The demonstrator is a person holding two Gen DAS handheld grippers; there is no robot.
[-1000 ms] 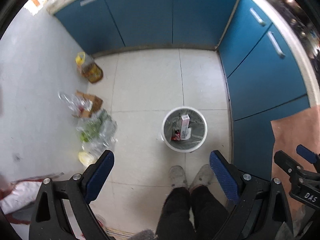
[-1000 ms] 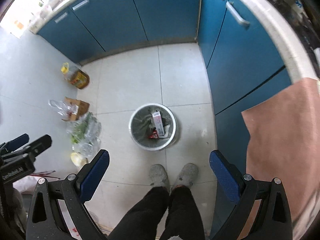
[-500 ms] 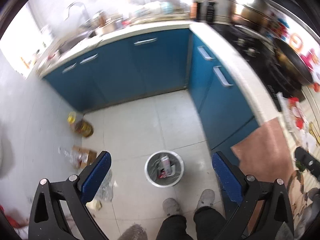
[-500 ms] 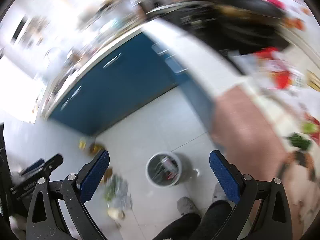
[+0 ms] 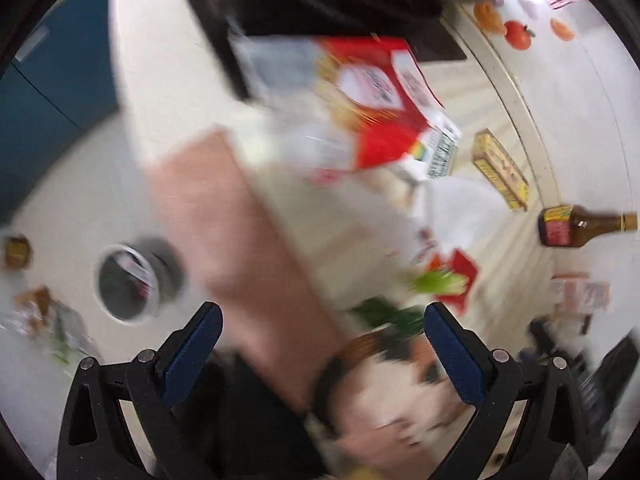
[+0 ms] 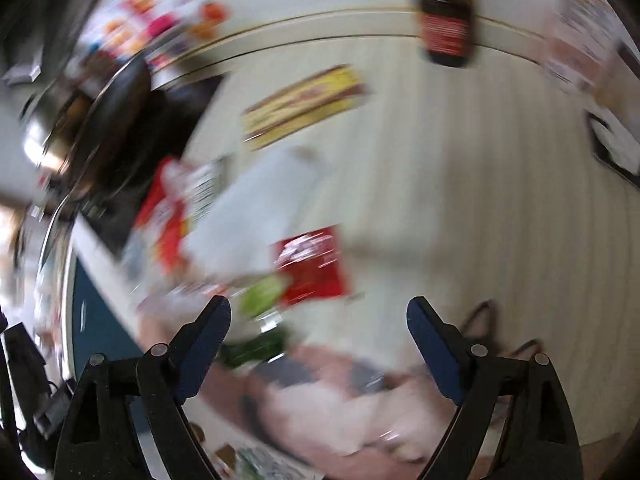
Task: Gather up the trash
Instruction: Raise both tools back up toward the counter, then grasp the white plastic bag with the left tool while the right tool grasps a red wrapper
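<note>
Both views are blurred by motion. My left gripper (image 5: 322, 320) is open and empty above the counter edge. Ahead of it lie a big red-and-white packet (image 5: 376, 108), a white bag (image 5: 460, 208), a small red wrapper (image 5: 462, 276) and green leaves (image 5: 436, 282). The white trash bin (image 5: 132, 284) stands on the floor at the left. My right gripper (image 6: 320, 316) is wide, its jaws closing with nothing between them. The red wrapper (image 6: 312, 268) and a green scrap (image 6: 264, 294) lie just beyond its fingertips.
A yellow box (image 5: 500, 172) (image 6: 304, 104) and a brown sauce bottle (image 5: 576, 226) (image 6: 446, 20) sit near the back wall. A dark pan (image 6: 112, 120) is on the stove at the left. A pink mat (image 5: 240, 220) covers the counter's near edge. Blue cabinets (image 5: 36, 112) are below.
Both cameras swung fast from the floor and bin up and right to the cluttered countertop, rolling as they went. The right jaws stand slightly narrower than before.
</note>
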